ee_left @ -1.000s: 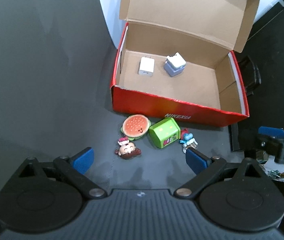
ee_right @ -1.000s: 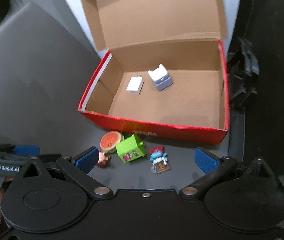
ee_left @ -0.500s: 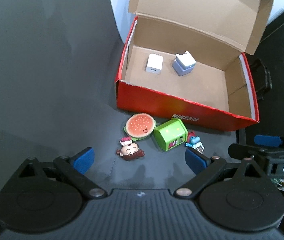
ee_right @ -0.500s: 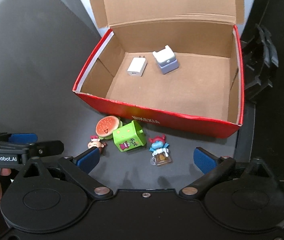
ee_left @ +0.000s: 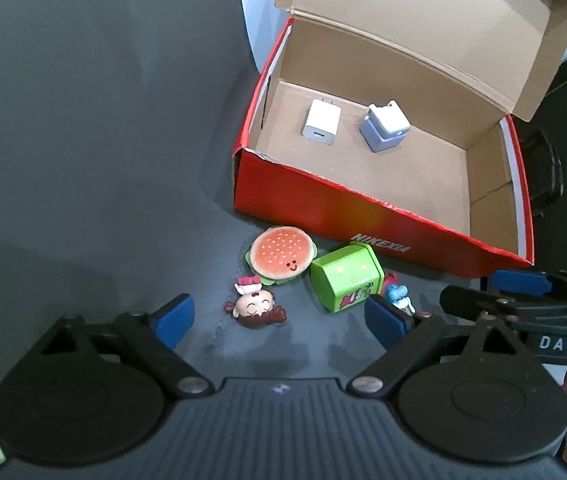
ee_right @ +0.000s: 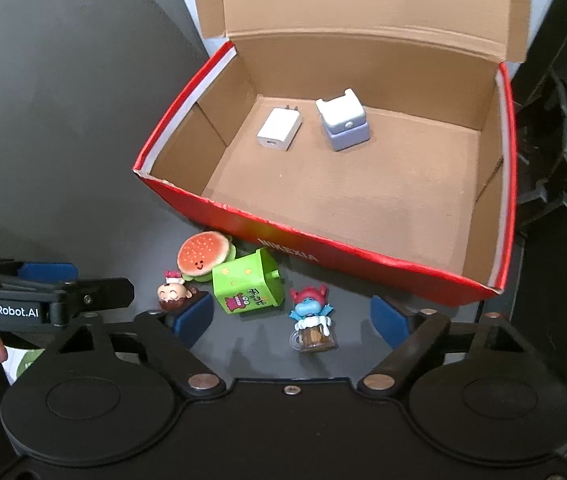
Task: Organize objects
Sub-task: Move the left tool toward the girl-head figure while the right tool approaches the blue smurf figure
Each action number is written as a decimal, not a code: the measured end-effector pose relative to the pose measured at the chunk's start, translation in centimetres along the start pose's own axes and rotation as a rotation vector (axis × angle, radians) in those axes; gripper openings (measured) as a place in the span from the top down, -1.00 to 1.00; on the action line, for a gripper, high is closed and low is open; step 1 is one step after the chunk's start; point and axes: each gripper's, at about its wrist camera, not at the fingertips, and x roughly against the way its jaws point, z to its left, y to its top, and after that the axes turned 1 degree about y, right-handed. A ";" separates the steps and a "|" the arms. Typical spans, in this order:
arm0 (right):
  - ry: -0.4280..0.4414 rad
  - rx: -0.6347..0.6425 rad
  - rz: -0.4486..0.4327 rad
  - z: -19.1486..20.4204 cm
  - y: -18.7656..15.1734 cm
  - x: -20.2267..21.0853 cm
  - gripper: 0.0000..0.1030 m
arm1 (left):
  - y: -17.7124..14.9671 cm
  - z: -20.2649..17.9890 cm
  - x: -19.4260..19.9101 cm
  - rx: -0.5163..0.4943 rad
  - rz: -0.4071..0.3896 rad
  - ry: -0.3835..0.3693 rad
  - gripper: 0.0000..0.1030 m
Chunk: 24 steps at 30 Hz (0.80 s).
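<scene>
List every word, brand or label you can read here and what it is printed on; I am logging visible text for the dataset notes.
"NIKEXIA": front wall of the red shoe box.
"GenRobot.AI": side of the left gripper, seen from the right wrist view.
"DAS": side of the right gripper, seen from the left wrist view; the rest of the word is cut off.
Characters on the green toy box: printed beside a cartoon face, too small to read.

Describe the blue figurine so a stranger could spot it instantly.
Find the open red shoebox. On the dark surface before its front wall lies a row of small toys; the blue figurine is rightmost, beside the green box toy. Only it has red hair and a beer mug.
</scene>
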 end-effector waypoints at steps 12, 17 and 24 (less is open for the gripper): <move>-0.018 0.053 0.089 -0.1 0.0 -4.4 -0.08 | 0.2 1.3 -3.9 0.100 0.062 0.023 -0.24; -0.032 0.086 0.113 0.7 -0.6 -5.4 -0.02 | 0.2 1.8 -5.4 0.145 0.091 0.029 -0.01; -0.064 0.092 0.144 0.7 -0.9 -7.2 0.01 | 0.2 1.9 -6.7 0.187 0.116 0.036 0.10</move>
